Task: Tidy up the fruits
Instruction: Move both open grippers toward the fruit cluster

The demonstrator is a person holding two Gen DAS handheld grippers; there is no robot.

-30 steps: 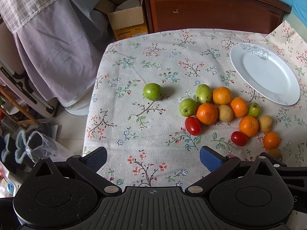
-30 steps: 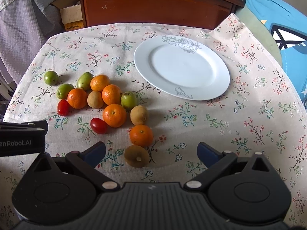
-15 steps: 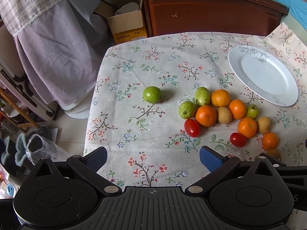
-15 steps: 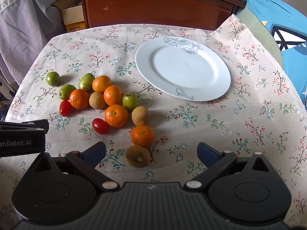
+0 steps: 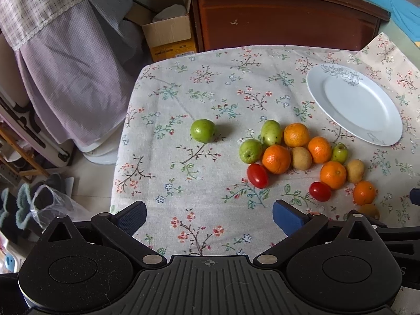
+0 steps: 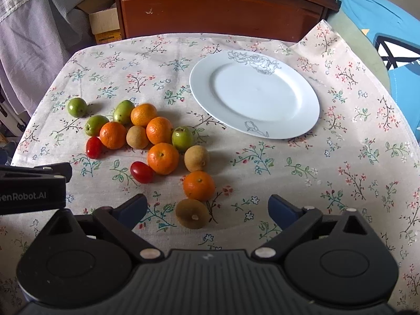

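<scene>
**Q:** How do the two tools stand?

**A:** The left hand-held gripper (image 5: 208,214) hangs above the near edge of the tabletop (image 5: 183,99), its blue-padded fingers (image 5: 284,216) spread wide with nothing between them. The right hand-held gripper (image 6: 206,208) is likewise spread wide and empty; a brown kiwi (image 6: 191,214) lies on the cloth just beyond the gap between its fingers.

**Q:** Where is the fruit?

**A:** All of it lies on the floral tablecloth (image 6: 341,157), left of the white plate (image 6: 254,99). Just beyond the kiwi sits a mandarin (image 6: 199,185), then a second kiwi (image 6: 197,158) and a cherry tomato (image 6: 141,172) beside another mandarin (image 6: 162,158). Farther off, a tight cluster holds three more mandarins, a third kiwi, three green fruits and a second cherry tomato (image 6: 93,147). One green fruit (image 5: 202,130) lies alone, apart to the cluster's left.

**Q:** And the plate?

**A:** It holds nothing; a grey rose outline marks its far rim.

**Q:** What surrounds the tabletop?

**A:** A dark wooden cabinet (image 5: 286,21) stands at the far edge, a cardboard box (image 5: 168,36) to its left, and checked fabric (image 5: 65,60) drapes at far left. Blue cloth (image 6: 380,26) lies at right.
</scene>
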